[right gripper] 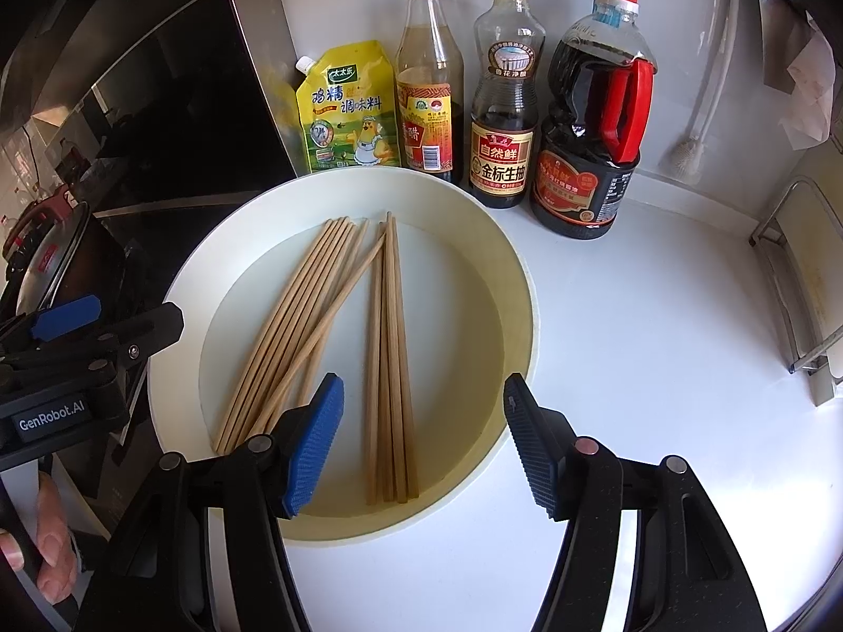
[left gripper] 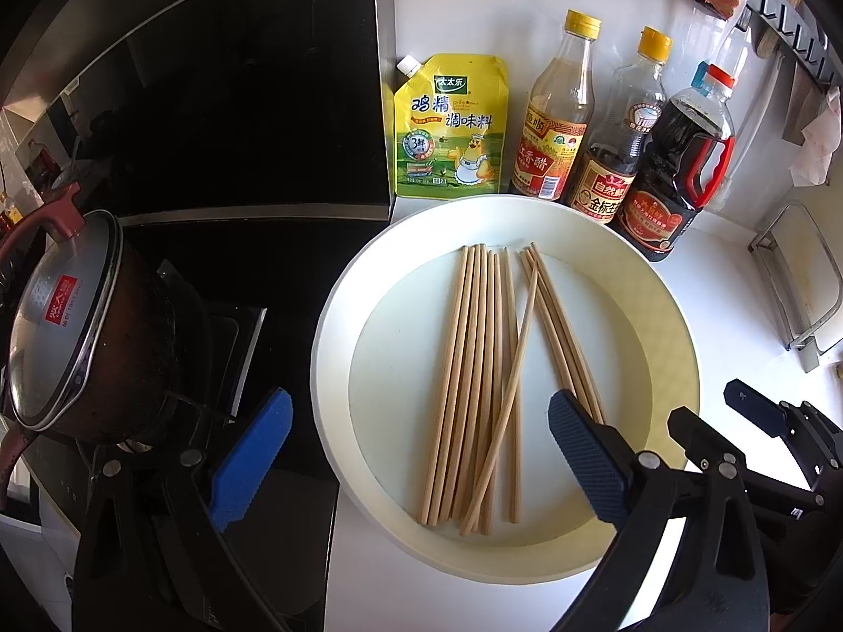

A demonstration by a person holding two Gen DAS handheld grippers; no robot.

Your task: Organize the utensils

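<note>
Chopsticks [left gripper: 477, 384] in white bowl [left gripper: 337, 316], long axes roughly 6-to-12 o'clock, one crossing toward 1. Left tongs [left gripper: 421, 461] wide, empty; right tongs [right gripper: 424, 440] likewise.

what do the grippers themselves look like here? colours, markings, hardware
Both are matte black plastic linkage frames with round silver pivot rivets. Each finger ends in a ribbed blue rubber pad. The left gripper, seen from the right wrist view, has white "GenRobot.AI" lettering on its body. The right gripper has one pinkish rivet. No cables are visible. Bare fingers grip a handle.
</note>
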